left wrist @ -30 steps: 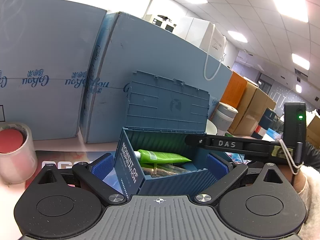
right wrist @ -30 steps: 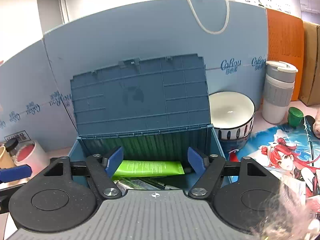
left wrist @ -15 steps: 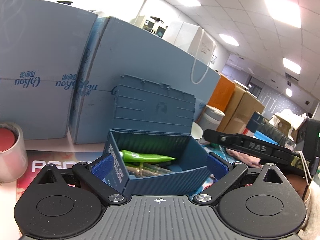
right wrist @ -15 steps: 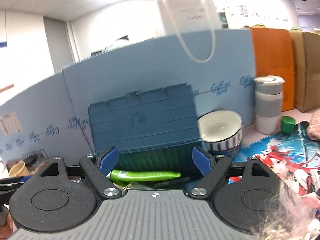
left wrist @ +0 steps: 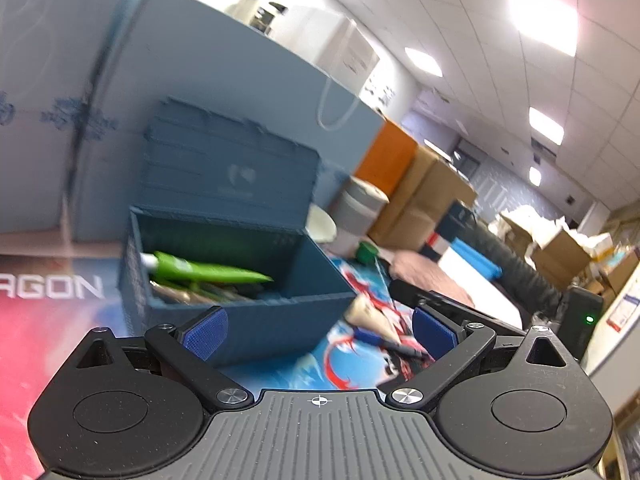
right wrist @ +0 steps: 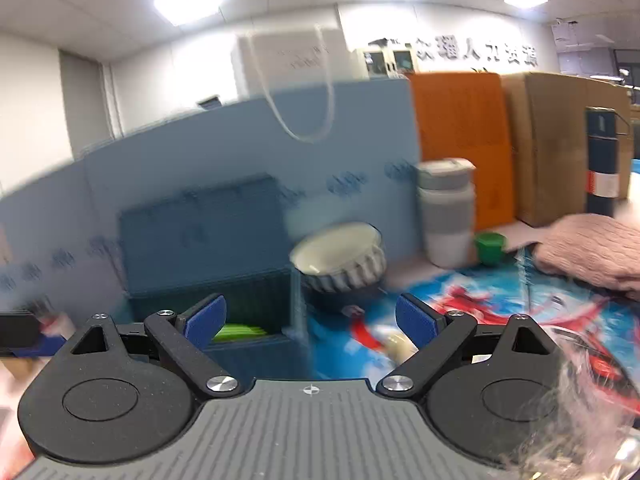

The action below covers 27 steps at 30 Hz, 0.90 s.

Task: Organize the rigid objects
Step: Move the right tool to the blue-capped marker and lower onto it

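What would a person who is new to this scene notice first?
Probably the open blue storage box left of centre, lid up, with a bright green tube lying on top of its contents. Next, the colourful anime mat to its right, and the white bowl beside the box.

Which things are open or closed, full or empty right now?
Blue storage box: lid up, open.
Green tube: lying inside the box on other items.
White bowl: upright, looks empty.
Grey-banded cup: upright, lid on.
Dark flask: upright, closed.
Left tool: open, holding nothing.
Right tool: open, holding nothing.
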Each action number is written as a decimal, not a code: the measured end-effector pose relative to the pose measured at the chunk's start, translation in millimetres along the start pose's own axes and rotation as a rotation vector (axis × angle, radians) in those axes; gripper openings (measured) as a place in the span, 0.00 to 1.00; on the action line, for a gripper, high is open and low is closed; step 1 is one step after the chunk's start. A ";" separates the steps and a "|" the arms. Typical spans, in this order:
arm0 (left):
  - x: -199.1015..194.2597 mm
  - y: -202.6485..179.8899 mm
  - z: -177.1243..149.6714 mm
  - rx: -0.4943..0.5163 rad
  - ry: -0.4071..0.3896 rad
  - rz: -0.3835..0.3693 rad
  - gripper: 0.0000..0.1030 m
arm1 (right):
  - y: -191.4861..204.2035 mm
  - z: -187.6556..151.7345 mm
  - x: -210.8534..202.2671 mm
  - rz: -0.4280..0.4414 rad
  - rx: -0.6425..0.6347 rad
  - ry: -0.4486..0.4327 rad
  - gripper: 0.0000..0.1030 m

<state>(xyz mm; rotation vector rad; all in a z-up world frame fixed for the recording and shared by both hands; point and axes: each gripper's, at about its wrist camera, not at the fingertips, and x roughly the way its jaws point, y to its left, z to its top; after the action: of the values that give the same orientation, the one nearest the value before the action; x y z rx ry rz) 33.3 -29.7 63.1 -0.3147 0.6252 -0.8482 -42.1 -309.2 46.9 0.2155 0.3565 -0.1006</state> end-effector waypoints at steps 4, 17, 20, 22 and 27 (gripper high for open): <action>17.1 -10.7 -8.6 0.013 0.049 0.014 0.97 | -22.1 -10.4 -2.8 -0.089 0.001 0.029 0.89; 72.8 -43.5 -27.7 0.127 0.176 0.056 0.97 | -88.6 -30.2 -27.7 -0.200 0.078 0.030 0.89; 85.9 -46.5 -28.7 0.144 0.203 0.048 0.97 | -92.3 -32.1 -26.1 -0.186 0.044 0.056 0.88; 91.4 -46.8 -30.5 0.151 0.214 0.047 0.97 | -88.0 -32.9 -20.6 -0.183 -0.020 0.079 0.78; 95.1 -44.3 -36.9 0.159 0.223 0.030 0.97 | -68.1 -38.0 1.8 -0.132 -0.286 0.169 0.67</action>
<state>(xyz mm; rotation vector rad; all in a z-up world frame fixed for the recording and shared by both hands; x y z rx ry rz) 31.1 -132.1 19.6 -0.0664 0.7628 -0.9054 -62.4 -366.8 -1.5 -0.0835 0.5479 -0.1608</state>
